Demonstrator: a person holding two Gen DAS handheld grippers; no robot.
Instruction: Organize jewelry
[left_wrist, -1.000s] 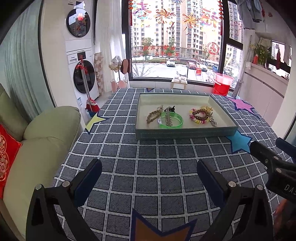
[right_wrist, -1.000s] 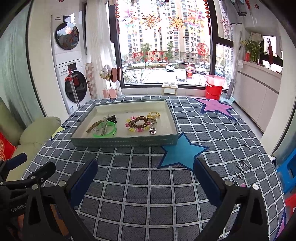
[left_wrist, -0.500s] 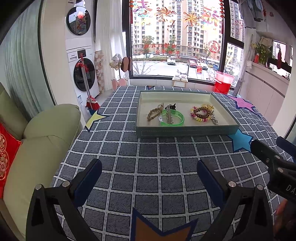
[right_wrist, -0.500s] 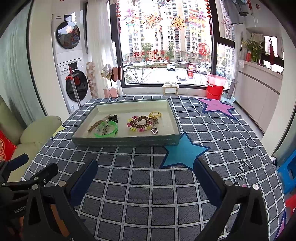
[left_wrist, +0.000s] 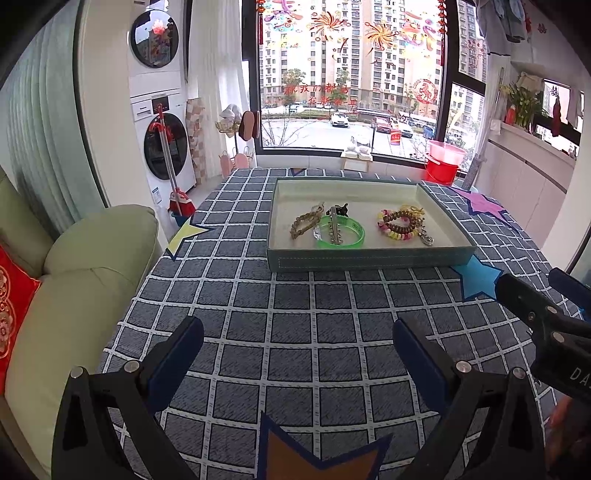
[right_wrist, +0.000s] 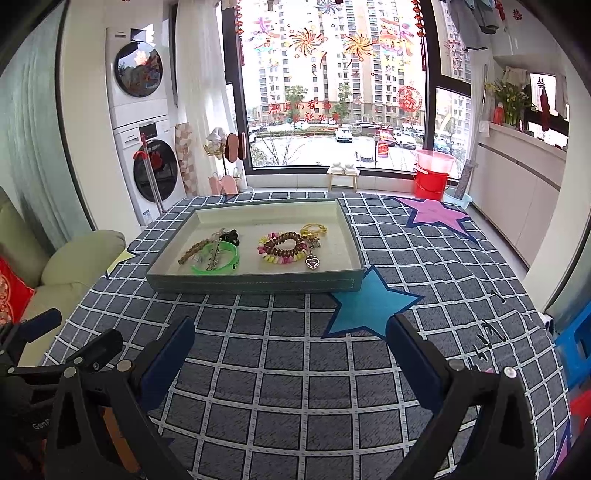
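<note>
A shallow grey-green tray (left_wrist: 369, 260) (right_wrist: 255, 285) stands on the checked tablecloth ahead of both grippers. Inside lie a braided brown bracelet (left_wrist: 304, 223) (right_wrist: 194, 249), a green bangle (left_wrist: 341, 232) (right_wrist: 218, 258) with a metal hair clip across it, a black clip (left_wrist: 338, 210), a coiled multicoloured hair tie (left_wrist: 399, 225) (right_wrist: 282, 249), a yellow piece (right_wrist: 314, 229) and a heart pendant (right_wrist: 313, 263). My left gripper (left_wrist: 295, 350) is open and empty, well short of the tray. My right gripper (right_wrist: 290, 349) is open and empty, also short of it.
A green sofa (left_wrist: 85, 266) with a red cushion (left_wrist: 13, 295) borders the table's left edge. Star patches mark the cloth: blue (right_wrist: 369, 302), purple (right_wrist: 436, 216), yellow (left_wrist: 186, 232). The right gripper shows at the right of the left wrist view (left_wrist: 546, 321).
Both views have drawn slightly back and up from the tray. Both grippers stay open and empty; the jewelry has not moved.
</note>
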